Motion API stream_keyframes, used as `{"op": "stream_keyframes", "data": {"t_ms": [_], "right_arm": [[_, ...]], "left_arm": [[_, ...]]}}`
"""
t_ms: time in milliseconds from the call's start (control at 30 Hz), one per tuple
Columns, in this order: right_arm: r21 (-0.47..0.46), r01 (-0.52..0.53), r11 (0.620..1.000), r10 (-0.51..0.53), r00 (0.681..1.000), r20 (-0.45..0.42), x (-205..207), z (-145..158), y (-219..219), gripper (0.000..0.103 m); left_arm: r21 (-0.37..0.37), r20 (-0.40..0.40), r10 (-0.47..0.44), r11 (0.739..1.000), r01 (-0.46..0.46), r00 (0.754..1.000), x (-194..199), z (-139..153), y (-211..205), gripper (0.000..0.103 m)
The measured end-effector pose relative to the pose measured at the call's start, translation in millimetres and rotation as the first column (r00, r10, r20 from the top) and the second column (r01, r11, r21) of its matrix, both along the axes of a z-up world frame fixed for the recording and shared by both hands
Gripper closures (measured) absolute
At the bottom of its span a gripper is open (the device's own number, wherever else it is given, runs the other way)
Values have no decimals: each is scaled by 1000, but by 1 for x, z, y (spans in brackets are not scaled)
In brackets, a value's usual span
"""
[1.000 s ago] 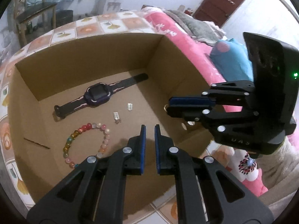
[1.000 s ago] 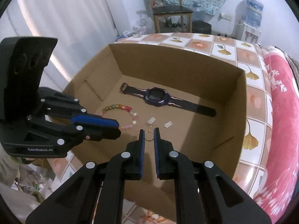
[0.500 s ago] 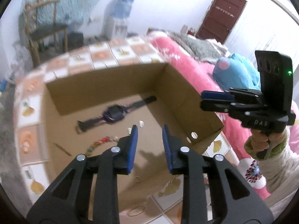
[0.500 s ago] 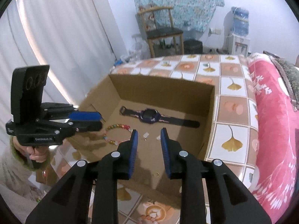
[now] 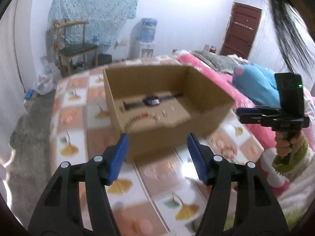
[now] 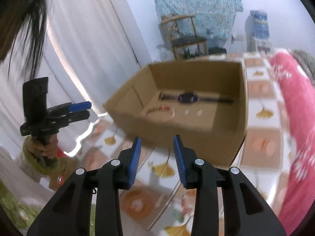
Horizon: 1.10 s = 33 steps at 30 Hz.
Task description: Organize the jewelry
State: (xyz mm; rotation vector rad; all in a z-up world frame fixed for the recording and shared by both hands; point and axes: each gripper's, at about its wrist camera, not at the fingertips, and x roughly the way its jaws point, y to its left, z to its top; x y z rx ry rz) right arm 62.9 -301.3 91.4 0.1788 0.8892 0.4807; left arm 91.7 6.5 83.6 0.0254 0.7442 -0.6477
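An open cardboard box [image 5: 208, 86] [image 6: 241, 102] stands on the tiled table. Inside it lie a dark purple watch [image 5: 152, 100] [image 6: 187, 97], a coloured bead bracelet [image 5: 137, 118] [image 6: 157, 109] and two small silver pieces [image 6: 194, 113]. My left gripper [image 5: 157, 143] hangs in front of the box, jaws opening, nothing between them. My right gripper [image 6: 157, 144] also hangs short of the box, jaws opening and empty. Each gripper shows in the other's view, held by a hand: right gripper [image 5: 243, 114], left gripper [image 6: 84, 109].
The table top [image 5: 69, 118] has orange and white tiles with leaf prints. A pink bed cover [image 6: 295, 102] with a blue cushion [image 5: 254, 84] lies to the right. A wooden chair [image 5: 76, 49], a water dispenser [image 5: 146, 37], white curtains [image 6: 78, 39] and a brown door [image 5: 242, 31] stand behind.
Both grippers have pulled back out of the box toward the person and risen a little, and both have gone from nearly shut to open. The jewelry stays in the box.
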Motion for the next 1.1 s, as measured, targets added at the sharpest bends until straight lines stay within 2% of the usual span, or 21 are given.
{"op": "stream_keyframes", "data": {"t_ms": [100, 167, 200, 300, 367, 500, 600, 767, 1100], "right_arm": [[42, 23, 999, -19, 996, -85, -4, -28, 6, 69], [78, 33, 996, -22, 989, -146, -4, -47, 12, 69], [62, 33, 998, -23, 987, -158, -4, -53, 17, 69], [-49, 26, 998, -32, 990, -140, -8, -60, 33, 69], [-81, 24, 996, -34, 992, -125, -8, -60, 37, 69], [-74, 37, 997, -47, 989, -141, -5, -65, 36, 69], [-72, 49, 996, -60, 986, -155, 0, -71, 33, 69], [-87, 72, 994, -85, 984, -159, 6, -76, 28, 69], [-86, 113, 990, -126, 980, -153, 13, -76, 22, 69]], "left_arm": [[-22, -76, -30, 999, 28, 997, -4, -27, -7, 44], [-18, -106, -40, 999, 39, 994, -2, -42, -14, 44], [0, -111, -38, 999, 38, 993, 0, -51, -20, 44], [54, -101, -41, 997, 47, 994, 7, -66, -32, 45], [65, -104, -54, 996, 61, 993, 10, -73, -38, 45], [125, -99, -87, 987, 99, 991, 24, -86, -53, 56], [145, -106, -111, 981, 125, 988, 28, -93, -59, 65], [168, -118, -143, 972, 162, 983, 25, -100, -65, 75], [240, -126, -173, 950, 199, 977, 26, -104, -75, 79]]}}
